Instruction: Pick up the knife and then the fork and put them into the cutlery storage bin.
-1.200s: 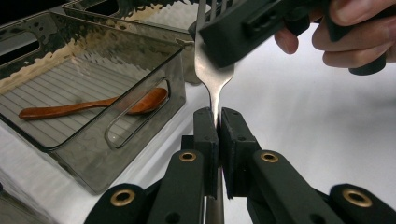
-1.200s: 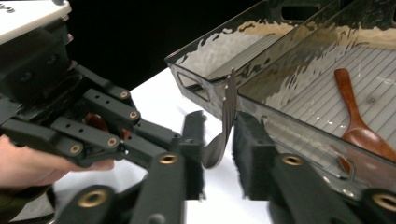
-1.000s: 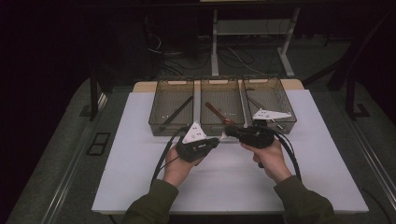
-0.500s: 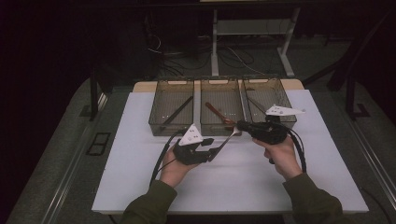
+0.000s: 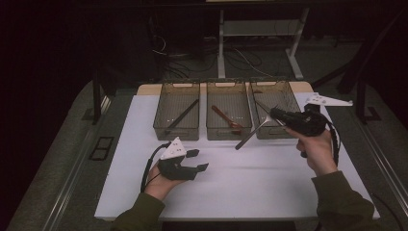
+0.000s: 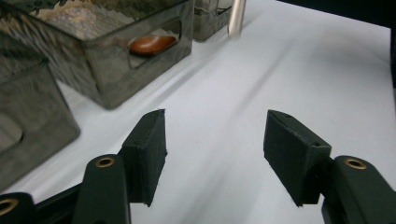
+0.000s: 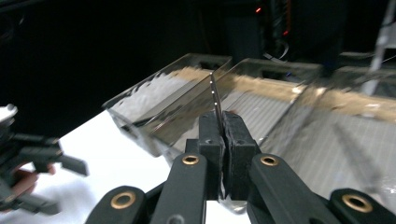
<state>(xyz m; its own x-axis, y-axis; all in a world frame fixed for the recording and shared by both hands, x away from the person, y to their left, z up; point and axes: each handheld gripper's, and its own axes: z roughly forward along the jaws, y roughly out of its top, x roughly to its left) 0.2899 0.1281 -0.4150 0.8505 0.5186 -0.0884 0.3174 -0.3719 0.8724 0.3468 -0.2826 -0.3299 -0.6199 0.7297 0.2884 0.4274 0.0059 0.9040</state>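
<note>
My right gripper (image 5: 277, 114) is shut on a silver utensil (image 5: 254, 131), held in the air in front of the right bin (image 5: 285, 92). The handle slants down and left toward the table. In the right gripper view the thin metal edge (image 7: 215, 100) stands clamped between the jaws (image 7: 223, 122). My left gripper (image 5: 197, 160) hovers low over the white tabletop (image 5: 250, 187), front left of the bins. Its jaws have just been opening and nothing is between them (image 6: 215, 154). The utensil's end (image 6: 236, 16) hangs ahead of it.
Three clear bins stand in a row at the table's far side. The left bin (image 5: 175, 136) holds a dark utensil (image 5: 183, 115). The middle bin (image 5: 229, 133) holds a brown spoon (image 5: 226, 118), visible through its handle slot (image 6: 152, 44). Table legs and cables lie beyond.
Both grippers were together at the table's middle on the utensil. The left gripper has let go, opened and drawn back left. The right gripper has carried the utensil right and upward.
</note>
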